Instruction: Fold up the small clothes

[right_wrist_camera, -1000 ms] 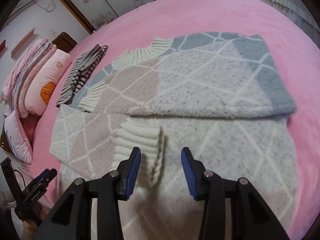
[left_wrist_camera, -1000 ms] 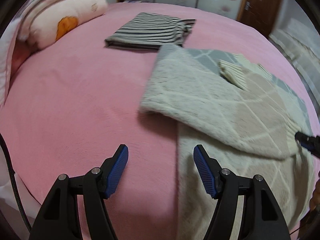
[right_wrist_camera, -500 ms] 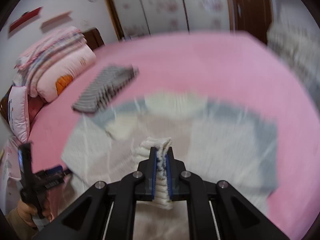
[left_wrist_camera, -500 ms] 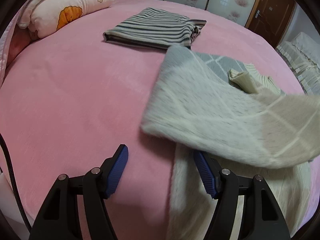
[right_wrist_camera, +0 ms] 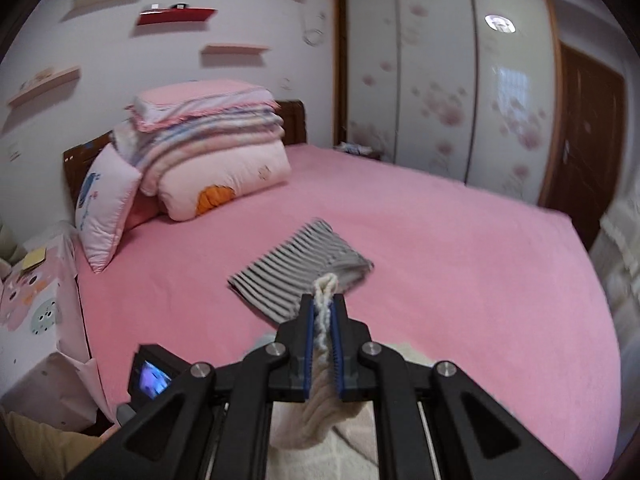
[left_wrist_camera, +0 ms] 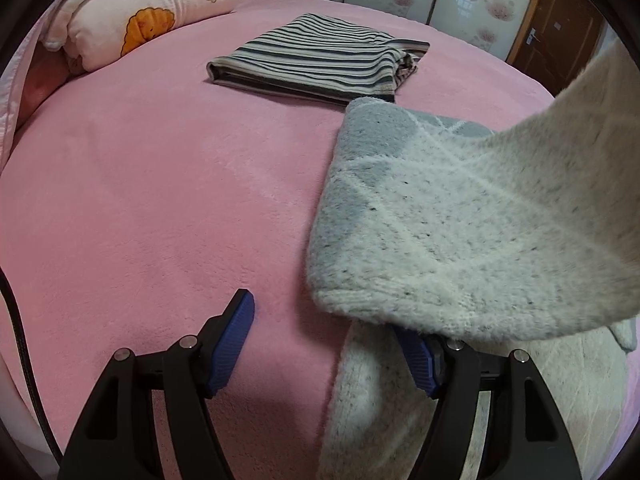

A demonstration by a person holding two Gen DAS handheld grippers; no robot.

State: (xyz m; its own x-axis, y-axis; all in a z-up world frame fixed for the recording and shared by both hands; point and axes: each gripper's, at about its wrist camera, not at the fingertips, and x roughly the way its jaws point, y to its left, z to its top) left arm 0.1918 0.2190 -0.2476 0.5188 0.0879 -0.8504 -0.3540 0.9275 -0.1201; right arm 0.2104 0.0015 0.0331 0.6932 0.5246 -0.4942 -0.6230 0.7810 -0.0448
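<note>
Fuzzy knit sweater (left_wrist_camera: pixel 460 216), grey and off-white with thin pale diamond lines, speckled nap, lies on the pink plush bed (left_wrist_camera: pixel 160 200); one thick fold is lifted and drapes rightward and up across the left wrist view, its rounded lower edge hanging over the right finger of the left hand-held gripper (left_wrist_camera: pixel 326 344); more of the sweater lies flat underneath, just right of the gripper; left hand-held gripper is spread wide, ribbed blue pads (left_wrist_camera: pixel 234 336) on black plastic arms, nothing between them, low over the bed; right hand-held gripper (right_wrist_camera: pixel 322 344) is pinched narrow on the ribbed cream cuff (right_wrist_camera: pixel 325 312) of the sweater, chunky rib knit bunched between the blue pads, a loop of it poking out past the tips, more rib knit hanging below; folded striped garment (left_wrist_camera: pixel 320 60), thin flat fabric in dark and pale bands, neat rectangle, lies farther up the bed, its near corner just beside the sweater's grey corner; only the right wrist view shows the headboard end: stacked puffy quilts (right_wrist_camera: pixel 208 144), a pink pillow (right_wrist_camera: pixel 106 208), wall shelves, floral sliding wardrobe doors (right_wrist_camera: pixel 440 88), plus the back of the other gripper's camera screen (right_wrist_camera: pixel 154 374) at lower left; only the left wrist view shows the sweater's body and pattern; the right view is somewhat blurred.
</note>
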